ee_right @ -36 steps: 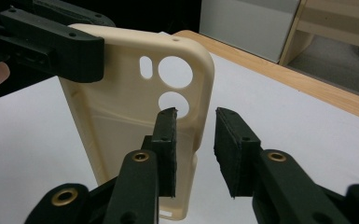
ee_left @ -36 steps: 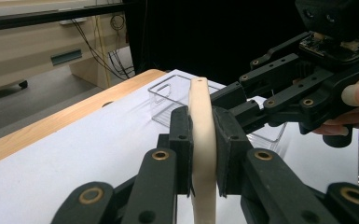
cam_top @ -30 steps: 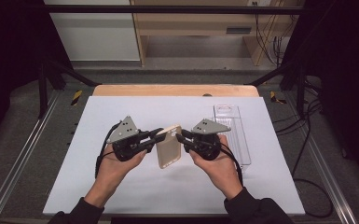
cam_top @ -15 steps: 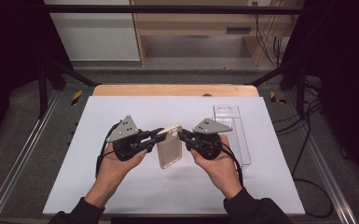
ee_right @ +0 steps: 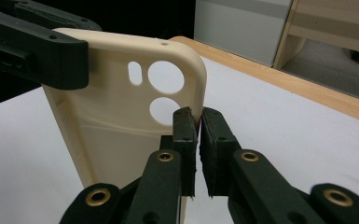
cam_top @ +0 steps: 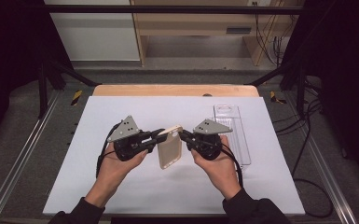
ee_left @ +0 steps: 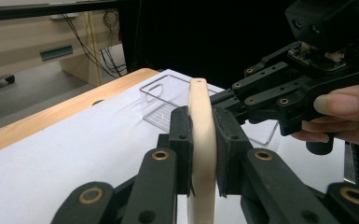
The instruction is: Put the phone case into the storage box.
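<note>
Right now your desk (cam_top: 121, 186) w/ its white sheet carries everything; a clear plastic tray (cam_top: 235, 135) lies flat on it, just right of your right hand (cam_top: 219, 168). Your left hand (cam_top: 114, 165) and right hand come in from the bottom edge, each w/ a gripper. Between them you hold the cream phone case (cam_top: 169, 148) up off the desk, camera cutouts toward the far end. Left gripper (cam_top: 161, 136): jaws clamped on the case's left edge near the top, pads pressing both faces. Right gripper (cam_top: 182, 136): jaws have just been closing, now pinching the case's right edge below the cutouts; the rim sits between the pads.
</note>
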`<state>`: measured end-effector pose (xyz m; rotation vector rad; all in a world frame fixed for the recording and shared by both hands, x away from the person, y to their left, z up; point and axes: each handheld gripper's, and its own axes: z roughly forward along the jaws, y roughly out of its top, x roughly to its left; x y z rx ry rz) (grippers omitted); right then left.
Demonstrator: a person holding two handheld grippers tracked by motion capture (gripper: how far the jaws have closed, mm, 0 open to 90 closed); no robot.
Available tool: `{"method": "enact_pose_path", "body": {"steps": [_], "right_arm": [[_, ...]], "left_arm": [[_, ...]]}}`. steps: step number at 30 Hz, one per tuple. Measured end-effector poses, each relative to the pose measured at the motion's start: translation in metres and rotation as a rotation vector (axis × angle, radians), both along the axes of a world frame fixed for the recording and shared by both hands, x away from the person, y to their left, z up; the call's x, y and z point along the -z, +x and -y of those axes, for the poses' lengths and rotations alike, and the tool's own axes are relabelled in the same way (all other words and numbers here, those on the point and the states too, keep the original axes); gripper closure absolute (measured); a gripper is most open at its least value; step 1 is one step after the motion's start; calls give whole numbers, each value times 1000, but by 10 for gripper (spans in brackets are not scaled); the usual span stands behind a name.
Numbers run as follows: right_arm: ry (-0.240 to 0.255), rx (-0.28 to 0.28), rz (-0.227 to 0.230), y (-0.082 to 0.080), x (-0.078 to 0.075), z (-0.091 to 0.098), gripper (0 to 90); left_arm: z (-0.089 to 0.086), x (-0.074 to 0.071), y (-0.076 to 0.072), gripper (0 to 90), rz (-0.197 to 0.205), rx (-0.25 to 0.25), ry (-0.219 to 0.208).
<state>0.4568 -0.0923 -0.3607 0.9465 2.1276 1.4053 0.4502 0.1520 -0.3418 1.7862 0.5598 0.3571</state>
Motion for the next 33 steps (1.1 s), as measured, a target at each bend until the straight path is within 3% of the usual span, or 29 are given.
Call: {"method": "enact_pose_path", "body": {"steps": [33], "right_arm": [[26, 19, -31, 1, 4, 0, 874]], "left_arm": [[0, 3, 1, 786, -6, -12, 9]]}}
